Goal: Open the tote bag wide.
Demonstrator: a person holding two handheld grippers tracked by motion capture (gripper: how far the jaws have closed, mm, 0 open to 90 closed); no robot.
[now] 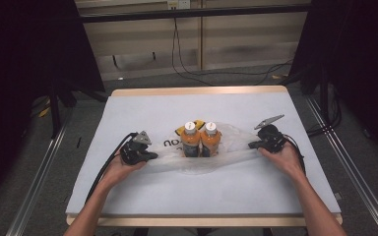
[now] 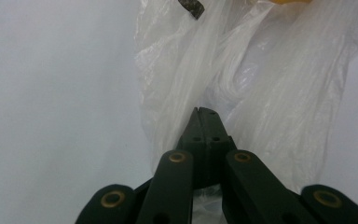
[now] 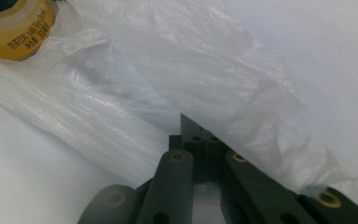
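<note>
A crumpled translucent plastic bag [image 1: 226,142] lies stretched sideways on the table, two upright orange bottles [image 1: 201,140] inside.

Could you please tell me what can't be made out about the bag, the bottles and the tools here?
- Bottles: lower parts hidden by the plastic bag in the high view.
- Bag lettering: partly covered by folds, high view.
- Right tool: tip draped by plastic, right gripper view.
- Bottle label: cut off by the edge there.

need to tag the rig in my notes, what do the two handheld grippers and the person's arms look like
Both the left gripper and the right gripper are black, each topped by a grey three-cornered plate and trailing a black cable. Their jaws are flat black bars with brass-coloured pivot rings. The forearms are bare, no sleeves visible.
</note>
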